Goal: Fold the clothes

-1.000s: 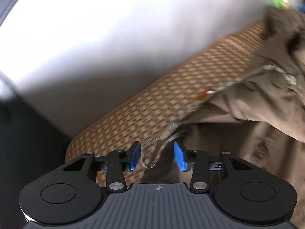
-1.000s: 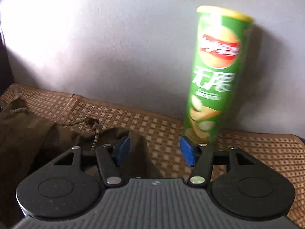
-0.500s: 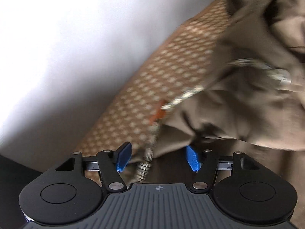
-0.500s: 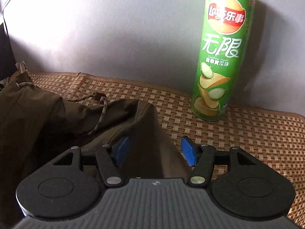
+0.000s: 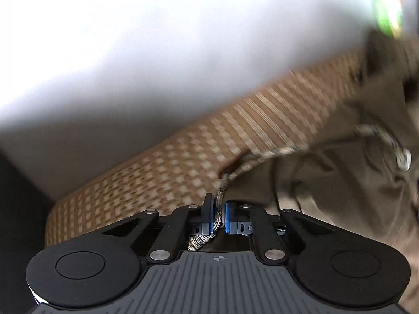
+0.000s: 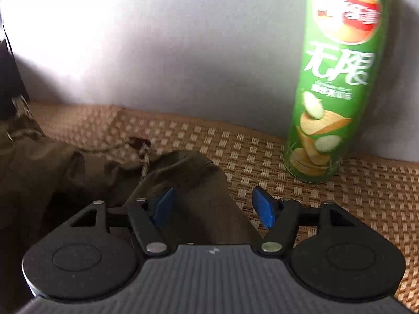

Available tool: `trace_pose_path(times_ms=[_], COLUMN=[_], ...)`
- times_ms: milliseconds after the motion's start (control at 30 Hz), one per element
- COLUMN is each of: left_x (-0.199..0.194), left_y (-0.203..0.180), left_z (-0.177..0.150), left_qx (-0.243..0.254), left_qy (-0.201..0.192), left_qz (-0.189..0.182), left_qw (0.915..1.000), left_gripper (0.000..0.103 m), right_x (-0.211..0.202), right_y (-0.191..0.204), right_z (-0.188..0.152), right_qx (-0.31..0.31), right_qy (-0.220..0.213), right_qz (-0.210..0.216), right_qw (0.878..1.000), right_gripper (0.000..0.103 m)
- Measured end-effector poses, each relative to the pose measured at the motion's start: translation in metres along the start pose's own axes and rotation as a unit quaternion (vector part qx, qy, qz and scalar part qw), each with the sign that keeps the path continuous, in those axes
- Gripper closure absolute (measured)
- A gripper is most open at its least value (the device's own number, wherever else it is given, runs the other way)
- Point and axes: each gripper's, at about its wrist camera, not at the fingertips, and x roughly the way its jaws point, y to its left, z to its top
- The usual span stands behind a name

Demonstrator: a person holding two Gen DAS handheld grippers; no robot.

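An olive-brown garment (image 5: 348, 172) lies crumpled on a woven mat (image 5: 167, 167). In the left wrist view my left gripper (image 5: 218, 216) is shut on the garment's braided drawstring (image 5: 218, 204), which runs up toward the waistband. In the right wrist view my right gripper (image 6: 213, 205) is open, with a raised fold of the garment (image 6: 193, 183) between its blue pads (image 6: 163, 205). The other drawstring end (image 6: 144, 154) lies on the cloth beyond it.
A tall green chip can (image 6: 332, 86) stands upright on the mat (image 6: 262, 157) at the right, against a pale wall (image 6: 157, 47). The can shows blurred at the top right of the left wrist view (image 5: 386, 7). A dark edge (image 5: 15, 209) borders the mat's left side.
My left gripper closed from open onto the drawstring and swung, blurring the view. My right gripper moved forward toward the can, staying open over the garment fold.
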Motion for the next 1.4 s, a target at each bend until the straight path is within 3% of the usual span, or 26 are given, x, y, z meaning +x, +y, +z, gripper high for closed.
trace_pose_path(times_ms=[33, 67, 133, 167, 200, 333, 433, 567, 600, 633, 700, 733, 800, 867, 1000, 1100, 1233, 1300, 1400], left_x=[-0.001, -0.003, -0.007, -0.011, -0.013, -0.001, 0.023, 0.040, 0.040, 0.036, 0.022, 0.012, -0.018, -0.054, -0.122, -0.149, -0.145, -0.132, -0.112], left_y=[0.001, 0.001, 0.002, 0.006, 0.009, 0.026, 0.032, 0.028, 0.030, 0.034, 0.041, 0.045, 0.048, 0.045, 0.007, -0.046, -0.100, -0.111, -0.117], left_z=[-0.001, -0.002, -0.003, -0.003, -0.004, -0.008, -0.007, 0.001, 0.003, 0.006, 0.009, 0.009, 0.006, -0.004, -0.037, -0.050, -0.034, -0.021, -0.010], left_qx=[-0.004, -0.004, -0.011, -0.024, -0.030, -0.054, -0.081, -0.078, -0.081, -0.085, -0.091, -0.091, -0.095, -0.102, -0.117, -0.080, -0.021, -0.022, -0.036], left_qy=[-0.001, -0.002, -0.008, -0.016, -0.021, -0.026, -0.013, -0.002, 0.006, 0.015, 0.030, 0.035, 0.035, 0.016, -0.016, -0.027, -0.045, -0.044, -0.025], left_qz=[0.003, 0.007, 0.008, 0.004, 0.003, 0.019, 0.038, 0.062, 0.064, 0.071, 0.077, 0.068, 0.064, 0.046, -0.040, -0.114, -0.121, -0.118, -0.145], left_qw=[1.0000, 1.0000, 0.9999, 0.9996, 0.9993, 0.9980, 0.9959, 0.9950, 0.9946, 0.9937, 0.9925, 0.9929, 0.9928, 0.9936, 0.9922, 0.9899, 0.9914, 0.9917, 0.9885], left_gripper=[0.103, 0.103, 0.103, 0.103, 0.103, 0.103, 0.103, 0.093, 0.082, 0.061, 0.046, 0.044, 0.045, 0.045, 0.044, 0.043, 0.041, 0.035, 0.031], right_x=[0.001, 0.002, 0.000, -0.001, -0.003, -0.026, -0.016, 0.009, 0.014, 0.016, 0.010, 0.007, -0.016, -0.050, -0.119, -0.129, -0.108, -0.103, -0.107], right_y=[0.002, 0.003, 0.004, 0.004, 0.005, -0.007, -0.016, -0.016, -0.017, -0.017, -0.015, -0.015, -0.007, 0.012, 0.072, 0.116, 0.157, 0.170, 0.177], right_z=[0.003, 0.005, 0.009, 0.011, 0.013, 0.014, 0.009, 0.007, 0.007, 0.007, 0.009, 0.009, 0.009, 0.005, -0.018, -0.046, -0.074, -0.085, -0.094], right_qx=[-0.008, -0.011, -0.001, 0.000, -0.007, 0.008, 0.024, 0.039, 0.047, 0.050, 0.039, 0.033, 0.015, -0.009, -0.028, -0.010, 0.040, 0.065, 0.062], right_qy=[0.007, 0.013, 0.017, 0.018, 0.019, -0.037, -0.040, -0.035, -0.035, -0.035, -0.035, -0.034, -0.054, -0.081, -0.121, -0.104, -0.071, -0.065, -0.066], right_qz=[0.007, 0.015, 0.029, 0.033, 0.033, 0.025, 0.007, -0.012, -0.018, -0.030, -0.078, -0.102, -0.115, -0.100, 0.017, 0.096, 0.144, 0.156, 0.161], right_qw=[1.000, 1.000, 0.999, 0.999, 0.999, 0.999, 0.999, 0.999, 0.998, 0.998, 0.996, 0.994, 0.992, 0.992, 0.992, 0.990, 0.986, 0.983, 0.983], right_gripper=[0.045, 0.058, 0.067, 0.090, 0.101, 0.102, 0.103, 0.102, 0.101, 0.097, 0.037, 0.034, 0.043, 0.044, 0.042, 0.042, 0.042, 0.042, 0.041])
